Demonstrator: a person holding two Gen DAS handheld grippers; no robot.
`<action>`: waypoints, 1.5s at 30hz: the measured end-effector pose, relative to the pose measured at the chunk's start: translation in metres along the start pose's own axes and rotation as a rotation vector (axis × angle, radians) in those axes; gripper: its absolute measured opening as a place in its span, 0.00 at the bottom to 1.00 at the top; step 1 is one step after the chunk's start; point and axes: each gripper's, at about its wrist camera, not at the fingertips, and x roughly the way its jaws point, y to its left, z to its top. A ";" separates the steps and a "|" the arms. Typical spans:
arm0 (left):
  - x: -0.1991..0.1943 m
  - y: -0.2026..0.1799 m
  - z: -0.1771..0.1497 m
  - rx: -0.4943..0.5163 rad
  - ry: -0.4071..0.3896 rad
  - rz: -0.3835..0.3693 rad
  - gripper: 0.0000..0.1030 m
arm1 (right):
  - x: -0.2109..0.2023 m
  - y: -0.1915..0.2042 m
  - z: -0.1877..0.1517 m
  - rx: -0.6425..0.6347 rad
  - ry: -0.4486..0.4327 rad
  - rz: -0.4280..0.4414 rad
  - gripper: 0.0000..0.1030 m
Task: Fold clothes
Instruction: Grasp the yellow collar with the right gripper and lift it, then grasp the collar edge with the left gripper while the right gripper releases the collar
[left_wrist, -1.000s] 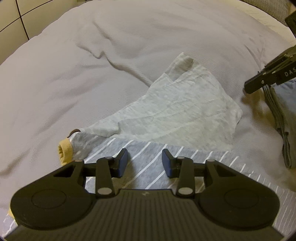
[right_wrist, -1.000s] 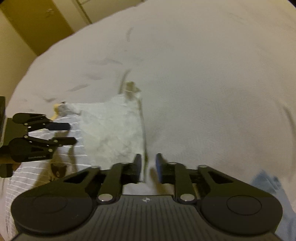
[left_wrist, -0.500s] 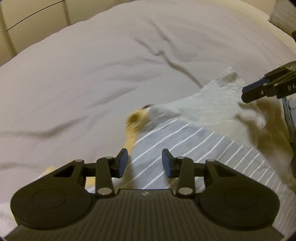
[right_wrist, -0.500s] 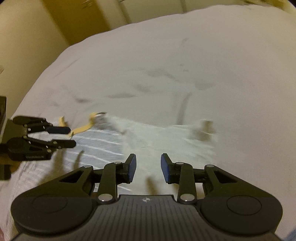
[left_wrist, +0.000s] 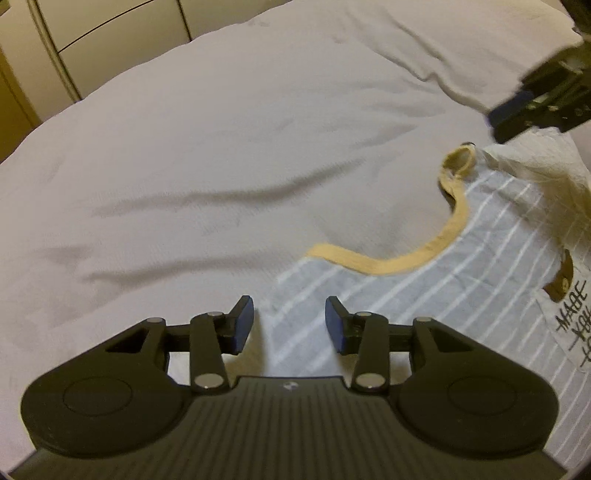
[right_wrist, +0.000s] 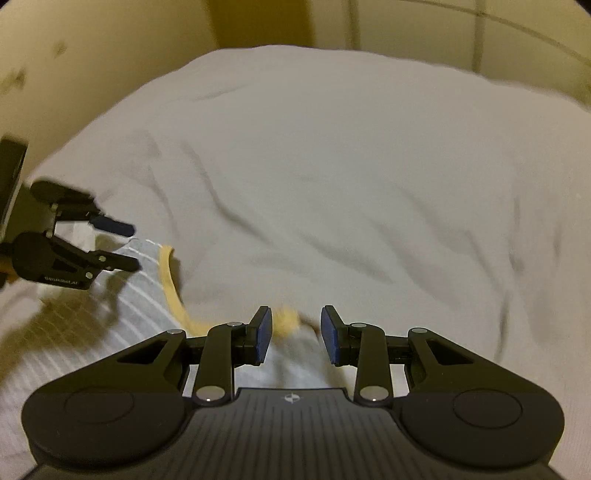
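A grey shirt with thin white stripes (left_wrist: 461, 266) and a yellow neckband (left_wrist: 417, 254) lies flat on a white bed cover (left_wrist: 221, 147). My left gripper (left_wrist: 289, 325) is open just over the shirt's near shoulder edge, holding nothing. In the right wrist view, my right gripper (right_wrist: 294, 334) is open over the other end of the neckband (right_wrist: 168, 284), also empty. Each gripper shows in the other's view: the right one (left_wrist: 539, 107) at the upper right, the left one (right_wrist: 110, 243) at the left. Black lettering on a pale patch (left_wrist: 570, 325) marks the shirt's chest.
The bed cover (right_wrist: 351, 184) is creased and spreads far beyond the shirt. Pale cabinet fronts (left_wrist: 92, 37) stand behind the bed at the upper left. A yellowish wall (right_wrist: 92, 55) rises past the bed's far edge.
Both grippers have swung left from the folded-over pale sleeve to the shirt's neckline. The right gripper's fingers went from nearly closed to wide apart. The pale folded part has passed out of sight.
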 end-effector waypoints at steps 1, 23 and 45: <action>0.004 0.003 0.002 -0.005 0.000 -0.017 0.40 | 0.006 0.005 0.002 -0.036 0.024 -0.008 0.33; -0.019 0.048 0.002 -0.231 -0.021 -0.279 0.46 | 0.010 0.054 -0.009 -0.394 0.041 -0.226 0.09; -0.014 0.009 0.039 -0.046 0.155 -0.175 0.02 | -0.044 0.030 -0.024 -0.153 -0.121 -0.281 0.08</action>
